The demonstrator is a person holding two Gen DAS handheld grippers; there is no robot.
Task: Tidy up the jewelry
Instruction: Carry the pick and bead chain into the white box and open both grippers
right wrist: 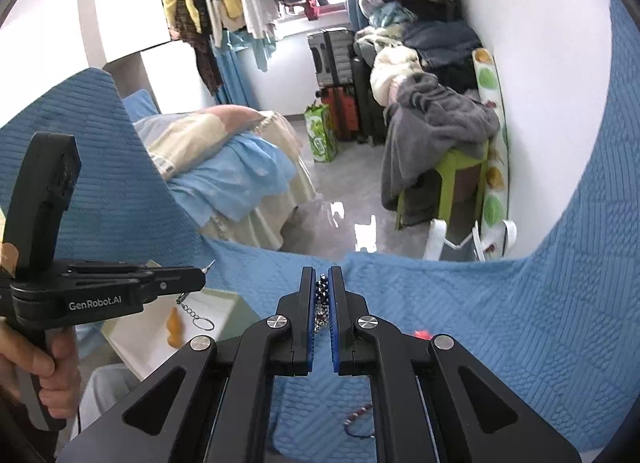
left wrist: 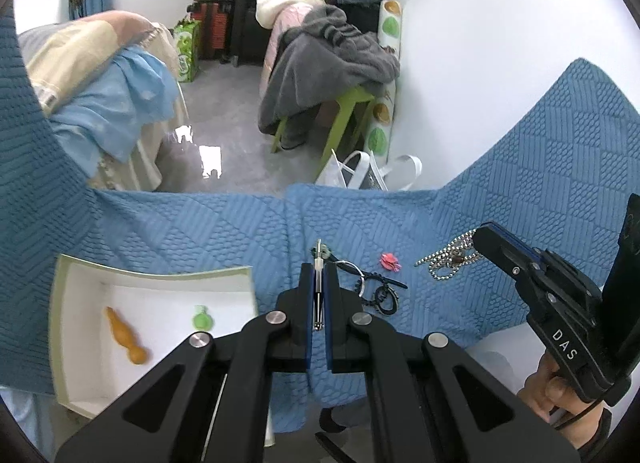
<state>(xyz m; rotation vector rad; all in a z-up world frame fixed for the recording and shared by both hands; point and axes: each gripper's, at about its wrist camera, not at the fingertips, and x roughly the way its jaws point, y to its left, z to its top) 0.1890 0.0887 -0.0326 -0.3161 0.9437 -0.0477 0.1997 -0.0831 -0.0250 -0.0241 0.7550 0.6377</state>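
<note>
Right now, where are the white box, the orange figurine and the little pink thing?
white box (left wrist: 160,277): left wrist view, far wall.
orange figurine (left wrist: 124,337): left wrist view, its middle.
pink thing (left wrist: 389,261): left wrist view, its centre.

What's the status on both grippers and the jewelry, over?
Left gripper shut on keychain. Right gripper shut on bead chain. White box holds two charms. Nothing blocking it.
</note>
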